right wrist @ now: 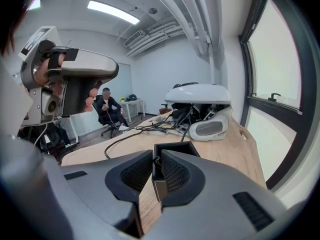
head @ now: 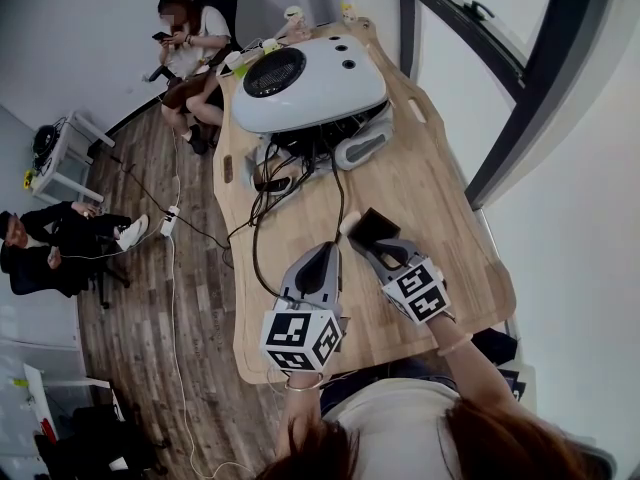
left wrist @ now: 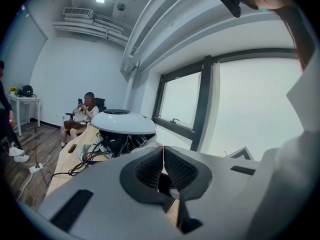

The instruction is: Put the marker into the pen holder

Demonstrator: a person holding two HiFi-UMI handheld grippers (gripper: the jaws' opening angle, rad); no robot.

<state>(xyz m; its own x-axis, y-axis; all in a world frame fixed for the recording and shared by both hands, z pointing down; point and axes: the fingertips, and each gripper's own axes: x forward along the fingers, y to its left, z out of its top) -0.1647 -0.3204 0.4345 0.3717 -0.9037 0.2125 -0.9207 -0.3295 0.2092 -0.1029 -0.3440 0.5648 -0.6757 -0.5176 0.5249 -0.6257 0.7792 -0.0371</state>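
The black square pen holder [head: 372, 226] stands on the wooden table [head: 440, 198], near the front edge. My right gripper [head: 368, 246] reaches it from the near side. In the right gripper view its jaws straddle the pen holder's [right wrist: 176, 150] near left wall and are shut on it. A small dark piece [right wrist: 156, 160] shows just inside that wall; I cannot tell whether it is the marker. A pale stub [head: 348, 223] sits at the holder's left corner. My left gripper [head: 322, 256] hovers just left of the holder, shut and empty, and the left gripper [left wrist: 162, 154] view shows the pads touching.
A white domed device [head: 305, 88] with a tangle of black cables [head: 300, 168] fills the table's far half. A grey headset-like piece [head: 362, 146] lies beside it. A person [head: 190, 43] sits at the far end, another person [head: 50, 243] at the left. A window wall runs along the right.
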